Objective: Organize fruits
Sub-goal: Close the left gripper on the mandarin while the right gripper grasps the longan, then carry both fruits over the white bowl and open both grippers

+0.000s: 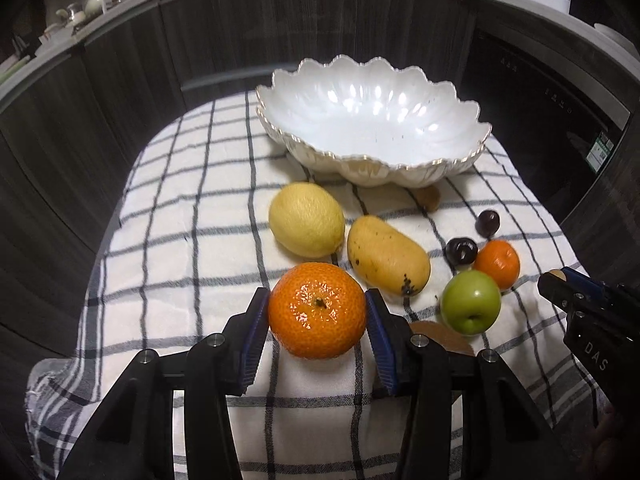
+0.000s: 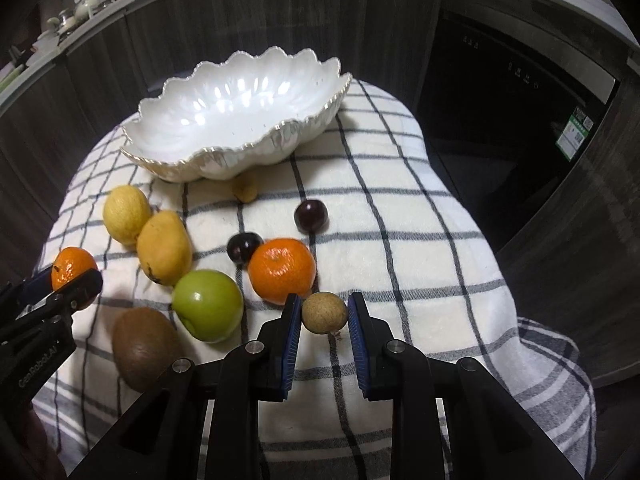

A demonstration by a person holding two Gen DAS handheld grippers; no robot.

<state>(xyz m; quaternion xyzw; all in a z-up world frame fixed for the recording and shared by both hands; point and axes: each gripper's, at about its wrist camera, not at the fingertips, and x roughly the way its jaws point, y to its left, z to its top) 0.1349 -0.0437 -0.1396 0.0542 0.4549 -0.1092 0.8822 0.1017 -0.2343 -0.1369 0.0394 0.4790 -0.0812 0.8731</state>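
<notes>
My left gripper (image 1: 317,297) is shut on a large tangerine (image 1: 317,312), held just above the checked cloth (image 1: 180,240). In the right wrist view the same tangerine (image 2: 71,267) shows at the far left between the left gripper's fingers (image 2: 86,286). A small round tan fruit (image 2: 324,313) is pinched between the blue pads of my right gripper (image 2: 325,303), a little above the cloth. The white scalloped bowl (image 1: 360,168) stands at the back with nothing in it. On the cloth lie a lemon (image 1: 306,220), a mango (image 1: 386,256), a green apple (image 1: 471,300) and a smaller tangerine (image 1: 498,262).
Two dark cherries (image 2: 243,246) (image 2: 311,216) lie near the smaller tangerine. A kiwi (image 2: 142,354) rests in front of the apple. A small brownish fruit (image 2: 245,188) sits under the bowl's edge. Dark wood panels ring the table, with a black appliance (image 2: 520,120) at the right.
</notes>
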